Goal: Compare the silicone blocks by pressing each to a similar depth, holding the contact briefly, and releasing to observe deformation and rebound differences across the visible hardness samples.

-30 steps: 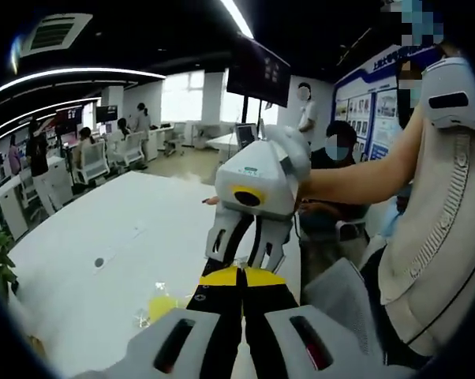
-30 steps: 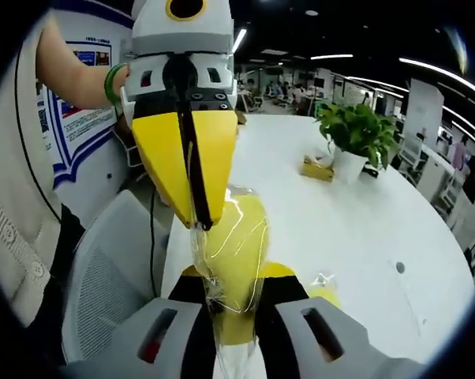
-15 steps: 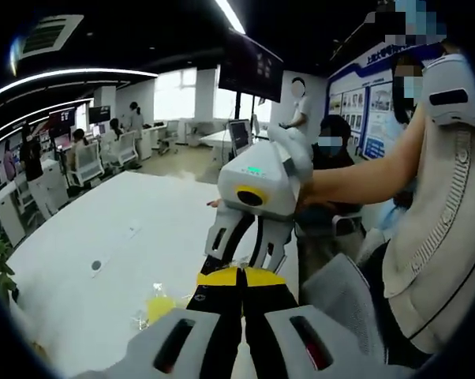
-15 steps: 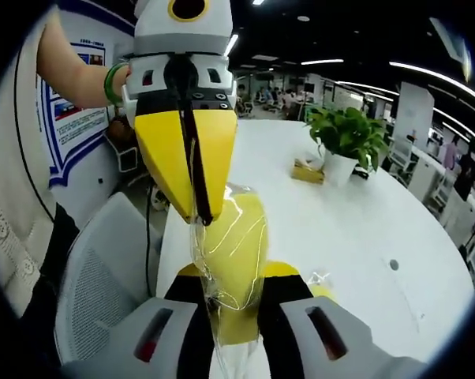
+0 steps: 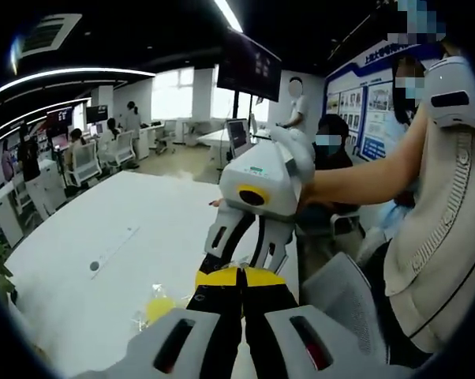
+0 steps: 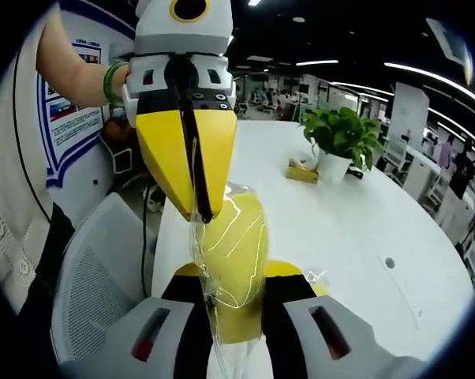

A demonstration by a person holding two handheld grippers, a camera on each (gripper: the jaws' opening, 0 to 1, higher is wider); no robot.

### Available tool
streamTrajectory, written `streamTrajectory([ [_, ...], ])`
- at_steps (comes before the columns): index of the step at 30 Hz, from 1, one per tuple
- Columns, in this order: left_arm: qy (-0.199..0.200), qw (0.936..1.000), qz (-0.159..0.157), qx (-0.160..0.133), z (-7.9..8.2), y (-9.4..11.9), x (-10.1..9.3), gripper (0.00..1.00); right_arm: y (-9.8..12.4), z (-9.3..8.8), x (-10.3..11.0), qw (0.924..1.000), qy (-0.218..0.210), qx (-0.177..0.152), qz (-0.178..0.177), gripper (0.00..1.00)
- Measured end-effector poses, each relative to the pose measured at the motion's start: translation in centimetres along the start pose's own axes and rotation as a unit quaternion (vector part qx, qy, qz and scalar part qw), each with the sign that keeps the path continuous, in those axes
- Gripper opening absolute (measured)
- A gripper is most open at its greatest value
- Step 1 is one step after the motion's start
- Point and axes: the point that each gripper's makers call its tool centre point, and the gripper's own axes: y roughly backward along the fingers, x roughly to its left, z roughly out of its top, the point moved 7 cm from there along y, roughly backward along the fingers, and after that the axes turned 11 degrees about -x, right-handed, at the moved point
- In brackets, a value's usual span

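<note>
left gripper view: the left gripper (image 5: 239,278) has its jaws clenched together at their yellow tips, right under the right gripper (image 5: 249,251), held up by a bare arm (image 5: 356,178) over a white desk (image 5: 103,245).
second block: a yellow block in clear wrap (image 5: 160,306) lies on the desk, left of the jaws.
right gripper view: the right gripper (image 6: 230,276) is grasping a yellow block (image 6: 231,253) in crinkled clear wrap, held in the air; the left gripper (image 6: 187,158) pinches the wrap at its top edge.
beyond: a potted plant (image 6: 338,142) stands well apart on the desk.
doing it well: likely best to squeeze slowly, hold level, then let go evenly.
difference: this view shows the held block; the other hides it.
</note>
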Motion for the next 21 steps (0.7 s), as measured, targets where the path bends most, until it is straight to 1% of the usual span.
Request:
streamTrajectory([
  [14, 0.003, 1.0000, -0.003, 0.004, 0.0, -0.4, 0.9, 0.00, 0.2, -0.4, -0.6, 0.9998, -0.007, -0.011, -0.015, 0.22],
  [21, 0.010, 0.9999, 0.005, 0.005, -0.1, -0.4, 1.5, 0.00, 0.3, -0.4, -1.0, 0.9995, -0.013, -0.020, -0.023, 0.27],
])
